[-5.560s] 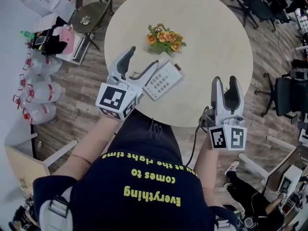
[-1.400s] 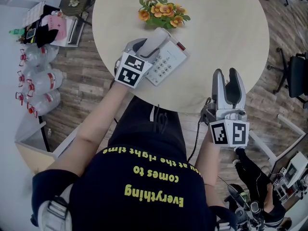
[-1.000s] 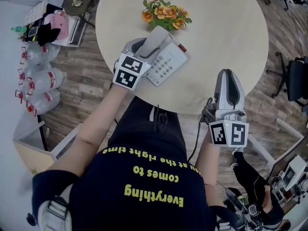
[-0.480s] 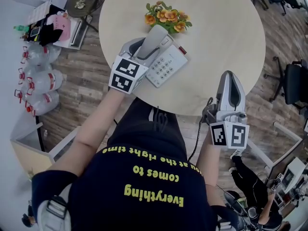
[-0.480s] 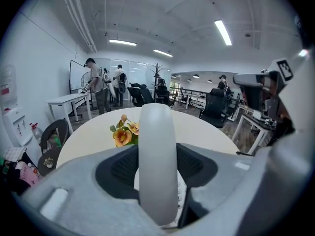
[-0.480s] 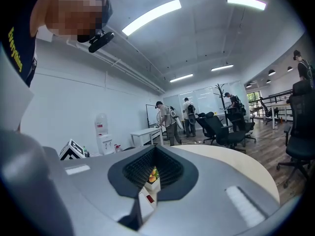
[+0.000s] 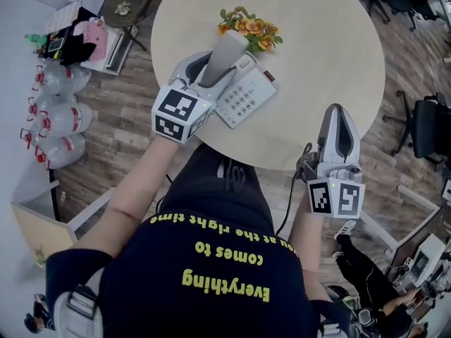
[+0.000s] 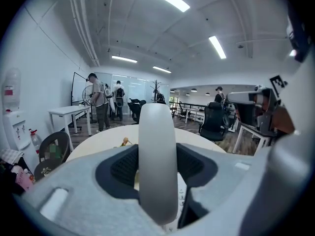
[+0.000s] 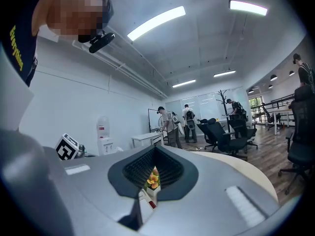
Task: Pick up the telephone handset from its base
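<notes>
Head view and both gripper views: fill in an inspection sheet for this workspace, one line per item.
Surface: round beige table.
Job's things: grey handset angled up over the white base, seemingly lifted off it.
Clutter: orange flowers beyond the base.
Grippers: left claw shut on the handset; right claw shut, empty, over the table's near edge.
Cables: black cable hanging below the right claw; handset cord, nothing seen.
Surroundings: wood floor, water bottles at left, office chair at right.
</notes>
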`<control>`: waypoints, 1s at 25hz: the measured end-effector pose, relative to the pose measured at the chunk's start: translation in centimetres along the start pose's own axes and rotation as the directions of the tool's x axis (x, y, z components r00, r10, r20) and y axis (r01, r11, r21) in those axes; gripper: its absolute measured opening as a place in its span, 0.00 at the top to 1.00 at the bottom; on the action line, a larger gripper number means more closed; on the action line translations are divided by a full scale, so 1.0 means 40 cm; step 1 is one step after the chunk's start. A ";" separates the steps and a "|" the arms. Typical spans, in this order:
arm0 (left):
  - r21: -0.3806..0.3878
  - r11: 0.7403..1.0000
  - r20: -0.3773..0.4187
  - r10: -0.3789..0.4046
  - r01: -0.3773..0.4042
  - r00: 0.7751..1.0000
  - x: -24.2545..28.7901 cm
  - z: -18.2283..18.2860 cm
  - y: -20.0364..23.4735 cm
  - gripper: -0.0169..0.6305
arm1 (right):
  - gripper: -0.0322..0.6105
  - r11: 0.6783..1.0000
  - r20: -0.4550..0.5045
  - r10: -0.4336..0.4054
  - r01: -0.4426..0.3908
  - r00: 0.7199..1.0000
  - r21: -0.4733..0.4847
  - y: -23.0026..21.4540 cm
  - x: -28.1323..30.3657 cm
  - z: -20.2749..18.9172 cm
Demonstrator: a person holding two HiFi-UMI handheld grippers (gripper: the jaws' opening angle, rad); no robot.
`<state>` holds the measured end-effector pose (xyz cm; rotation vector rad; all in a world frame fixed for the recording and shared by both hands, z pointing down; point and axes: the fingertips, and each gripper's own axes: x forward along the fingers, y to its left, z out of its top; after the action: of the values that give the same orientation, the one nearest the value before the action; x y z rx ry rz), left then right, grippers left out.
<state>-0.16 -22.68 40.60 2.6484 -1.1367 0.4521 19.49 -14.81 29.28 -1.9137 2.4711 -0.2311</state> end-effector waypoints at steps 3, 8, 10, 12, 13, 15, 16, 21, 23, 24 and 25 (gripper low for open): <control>0.022 1.000 0.037 0.000 -0.001 0.999 -0.024 0.028 -0.004 0.62 | 0.93 1.000 0.014 0.004 -0.004 1.000 -0.001 0.008 -0.006 0.011; 0.018 1.000 0.074 -0.007 0.006 0.997 -0.059 0.066 -0.008 0.62 | 0.93 1.000 0.047 0.014 -0.014 0.999 -0.001 0.020 -0.017 0.036; 0.015 1.000 0.080 -0.003 0.002 0.997 -0.070 0.076 -0.008 0.62 | 0.93 1.000 0.055 0.015 -0.015 0.998 -0.006 0.023 -0.020 0.042; 0.015 1.000 0.098 0.001 -0.003 0.995 -0.083 0.091 -0.009 0.62 | 0.93 1.000 0.066 0.015 -0.015 0.998 -0.006 0.025 -0.020 0.051; 0.012 1.000 0.110 0.002 -0.004 0.994 -0.091 0.101 -0.010 0.62 | 0.93 1.000 0.073 0.015 -0.015 0.997 -0.006 0.026 -0.020 0.058; 0.003 1.000 0.137 0.002 -0.002 0.991 -0.108 0.126 -0.015 0.62 | 0.93 1.000 0.091 0.020 -0.019 0.996 -0.012 0.032 -0.020 0.078; 0.001 1.000 0.150 0.001 -0.001 0.989 -0.117 0.138 -0.018 0.62 | 0.93 0.999 0.101 0.028 -0.026 0.994 -0.018 0.038 -0.020 0.089; 0.024 1.000 0.193 0.007 -0.012 0.981 -0.156 0.193 -0.028 0.62 | 0.93 0.999 0.139 0.032 -0.027 0.990 -0.039 0.050 -0.022 0.137; 0.024 1.000 0.210 0.009 -0.015 0.978 -0.166 0.211 -0.030 0.62 | 0.93 0.999 0.154 0.031 -0.024 0.988 -0.046 0.050 -0.022 0.154; 0.023 1.000 0.216 0.010 -0.016 0.976 -0.169 0.217 -0.030 0.62 | 0.93 0.998 0.160 0.032 -0.024 0.987 -0.051 0.051 -0.022 0.162; 0.022 1.000 0.220 0.012 -0.017 0.975 -0.173 0.221 -0.031 0.62 | 0.93 0.998 0.166 0.033 -0.024 0.986 -0.055 0.053 -0.022 0.169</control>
<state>-2.05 -20.09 29.78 2.7664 -1.2186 0.1772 18.33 -14.20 22.28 -1.8322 2.4159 -0.0034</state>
